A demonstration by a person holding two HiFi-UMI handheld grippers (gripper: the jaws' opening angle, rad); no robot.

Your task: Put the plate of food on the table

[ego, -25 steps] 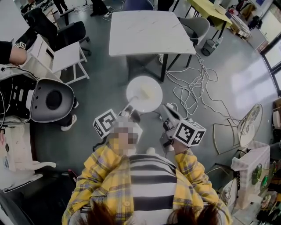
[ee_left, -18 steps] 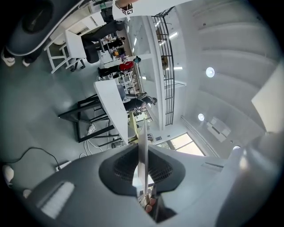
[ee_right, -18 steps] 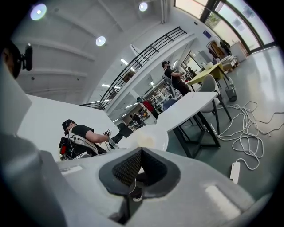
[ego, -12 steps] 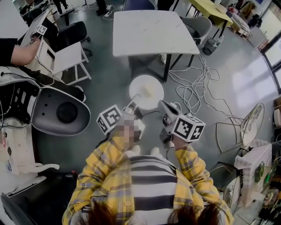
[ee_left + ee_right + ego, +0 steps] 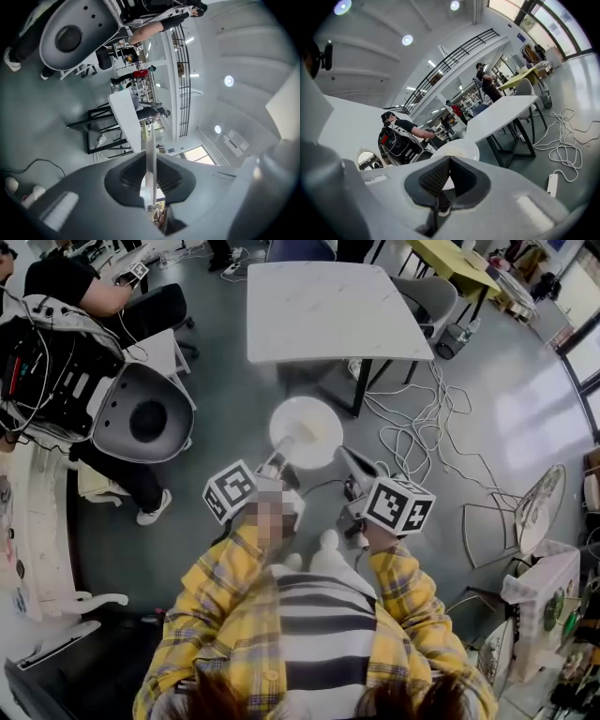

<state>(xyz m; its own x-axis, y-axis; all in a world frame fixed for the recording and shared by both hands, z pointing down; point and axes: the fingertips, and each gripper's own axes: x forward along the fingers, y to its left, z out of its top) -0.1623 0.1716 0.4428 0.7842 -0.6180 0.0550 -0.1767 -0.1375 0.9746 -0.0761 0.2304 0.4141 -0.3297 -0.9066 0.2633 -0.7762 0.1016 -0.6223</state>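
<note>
**Head view.** The white plate of food (image 5: 300, 407) is off the table (image 5: 333, 310) and hangs over the grey floor. The table lies at the plate's 12 o'clock. Your left hand-held gripper (image 5: 281, 454) meets the rim at 7 o'clock. Your right hand-held gripper (image 5: 341, 457) lies just beside the rim at 4 o'clock. Loose cables (image 5: 412, 442) trail at 3 o'clock.

**Left gripper view.** The jaws are clamped narrowly on the plate of food (image 5: 151, 140), seen edge-on as a thin white sliver between the pads. The table (image 5: 124, 115) stands beyond at 11 o'clock.

**Right gripper view.** The jaws meet at their tips with nothing between them. The plate of food (image 5: 461, 149) shows just past the tips, and the table (image 5: 501, 115) lies at 2 o'clock.
</note>
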